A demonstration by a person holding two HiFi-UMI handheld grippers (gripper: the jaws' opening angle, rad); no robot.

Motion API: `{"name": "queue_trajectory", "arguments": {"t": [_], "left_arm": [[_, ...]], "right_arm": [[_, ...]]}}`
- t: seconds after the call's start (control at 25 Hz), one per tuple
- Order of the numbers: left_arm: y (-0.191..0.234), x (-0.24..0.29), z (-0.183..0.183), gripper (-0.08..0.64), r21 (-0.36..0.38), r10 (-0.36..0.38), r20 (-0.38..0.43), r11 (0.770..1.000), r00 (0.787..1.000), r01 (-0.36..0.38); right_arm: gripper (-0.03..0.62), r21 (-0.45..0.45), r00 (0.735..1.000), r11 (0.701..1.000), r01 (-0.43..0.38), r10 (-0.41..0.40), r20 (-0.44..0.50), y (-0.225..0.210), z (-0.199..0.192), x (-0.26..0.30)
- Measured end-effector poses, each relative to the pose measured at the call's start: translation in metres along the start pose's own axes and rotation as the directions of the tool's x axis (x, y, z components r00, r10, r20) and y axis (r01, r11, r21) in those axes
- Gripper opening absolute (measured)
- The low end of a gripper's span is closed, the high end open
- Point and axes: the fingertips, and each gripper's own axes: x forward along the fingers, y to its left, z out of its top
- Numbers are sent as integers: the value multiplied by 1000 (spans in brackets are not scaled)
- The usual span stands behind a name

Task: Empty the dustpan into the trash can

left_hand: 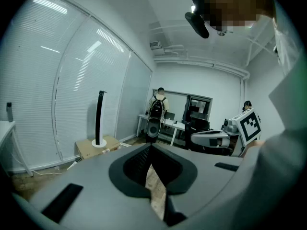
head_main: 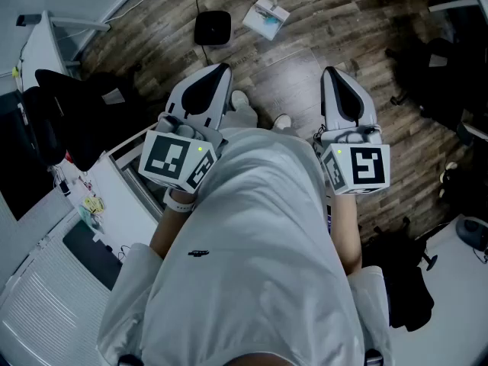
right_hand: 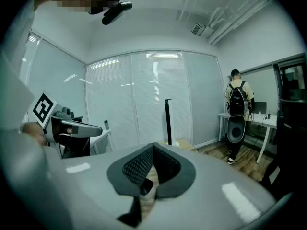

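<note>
Head view: dustpan (head_main: 267,17) (seemingly) lies well ahead of both closed fingers (head_main: 206,90).

A slim black tower (left_hand: 100,118) (possibly a fan) stands on a box (left_hand: 86,150).

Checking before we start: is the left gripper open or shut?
Shut: the left gripper has jaws meeting at the tips, nothing held between.

Floor (head_main: 305,67) brown wood-grain — marker cube (head_main: 174,158) black-and-white squares.
</note>
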Motion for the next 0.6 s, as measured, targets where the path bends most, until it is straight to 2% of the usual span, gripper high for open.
{"name": "queue_trajectory", "arguments": {"t": [0.12, 0.28, 0.6], "left_arm": [[-14, -3, -2, 8, 6, -2, 1, 1000, 1000, 2], [-39, 2, -13, 8, -8, -37, -30, 999, 999, 36], [-67, -3, -20, 8, -17, -34, -35, 999, 999, 33]], "right_arm": [[11, -9, 1000, 1000, -22, 22, 1, 1, -2, -5], [11, 37, 998, 998, -57, 59, -35, 1, -16, -10], [12, 57, 999, 998, -21, 23, -40, -11, -22, -30]]}}
